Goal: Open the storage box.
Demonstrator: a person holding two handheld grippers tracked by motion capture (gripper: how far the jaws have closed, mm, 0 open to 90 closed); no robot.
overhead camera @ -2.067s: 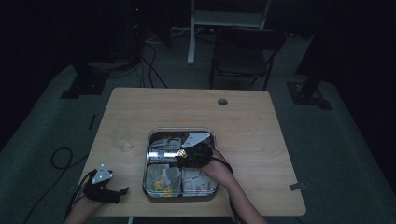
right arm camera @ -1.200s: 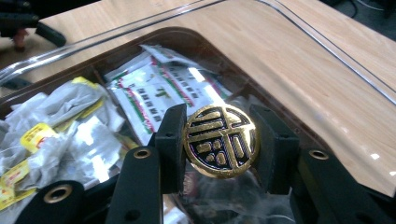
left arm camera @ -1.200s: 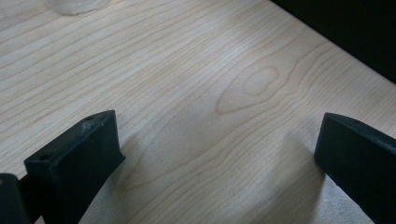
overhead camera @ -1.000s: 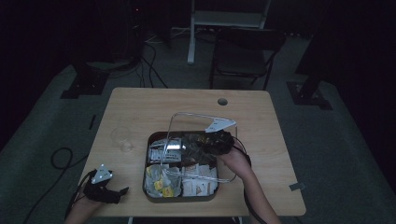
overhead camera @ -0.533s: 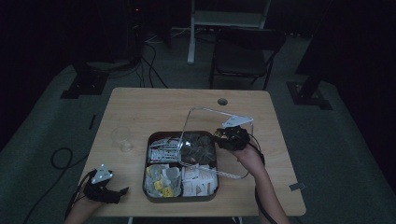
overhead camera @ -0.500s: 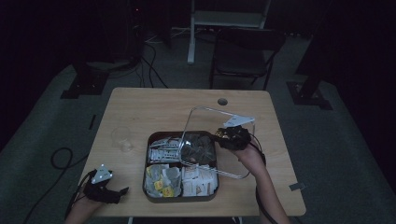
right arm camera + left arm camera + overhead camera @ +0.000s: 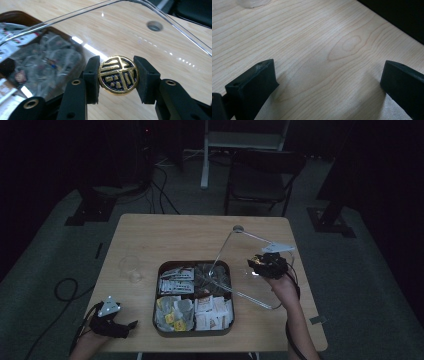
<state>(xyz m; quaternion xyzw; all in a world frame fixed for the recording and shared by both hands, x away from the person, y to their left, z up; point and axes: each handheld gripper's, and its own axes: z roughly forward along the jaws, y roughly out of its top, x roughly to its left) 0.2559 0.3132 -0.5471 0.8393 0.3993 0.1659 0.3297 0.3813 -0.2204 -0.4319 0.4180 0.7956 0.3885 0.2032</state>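
The right gripper (image 7: pixel 117 75) pinched the gold knob (image 7: pixel 118 75) of the clear lid (image 7: pixel 240 265), tilted, the tray (image 7: pixel 193 330) lying to its left. The left gripper (image 7: pixel 327 82), jaws spread, rested far off on the table (image 7: pixel 317 37).

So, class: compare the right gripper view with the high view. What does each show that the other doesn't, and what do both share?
Right gripper view alone: the gold and black round knob of the clear lid, pinched between the right gripper jaws.

High view alone: the left gripper at the near left corner of the table, a clear glass, and a chair behind the table.

Both: the lid, lifted and tilted off the sectioned tray of packets, the wooden table and its round hole.
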